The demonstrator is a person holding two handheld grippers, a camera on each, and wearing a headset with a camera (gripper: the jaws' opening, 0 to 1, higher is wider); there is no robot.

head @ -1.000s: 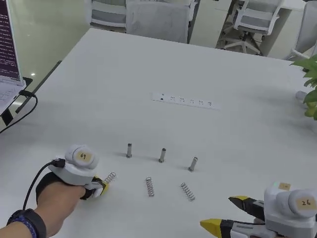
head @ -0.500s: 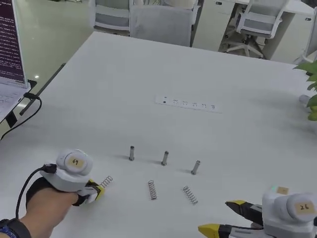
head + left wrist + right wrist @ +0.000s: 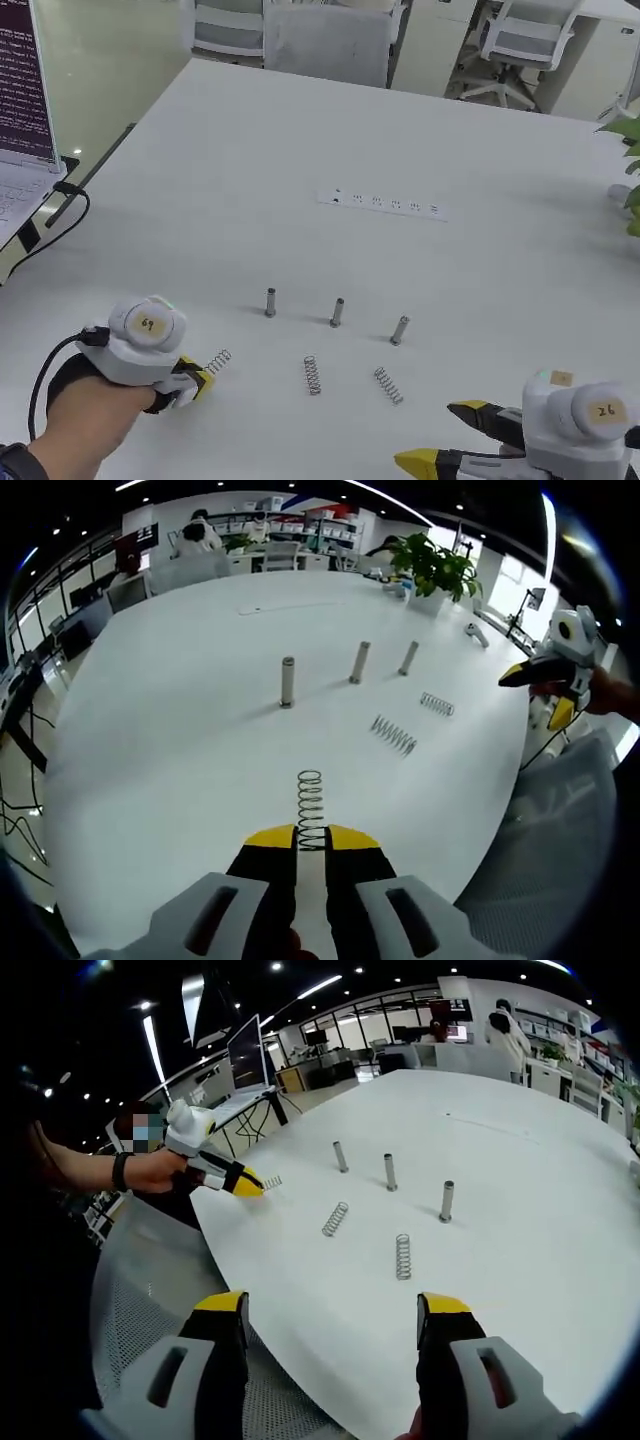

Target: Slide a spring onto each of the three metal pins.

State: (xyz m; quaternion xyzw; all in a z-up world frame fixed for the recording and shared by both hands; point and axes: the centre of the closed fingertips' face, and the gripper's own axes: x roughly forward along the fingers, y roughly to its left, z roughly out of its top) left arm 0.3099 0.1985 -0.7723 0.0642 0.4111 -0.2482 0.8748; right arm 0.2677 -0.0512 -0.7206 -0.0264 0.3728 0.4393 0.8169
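While the left gripper (image 3: 311, 832) is clamped on the near end of a spring (image 3: 311, 798), which sticks out ahead of its tips low over the white table (image 3: 300, 140), the right gripper (image 3: 332, 1310) hangs at the table's near edge with jaws wide apart. Upright in a row stand the left pin (image 3: 270, 301), middle pin (image 3: 337, 312) and right pin (image 3: 400, 330), all bare. Just in front of them lie the middle spring (image 3: 312, 374) and right spring (image 3: 388, 385).
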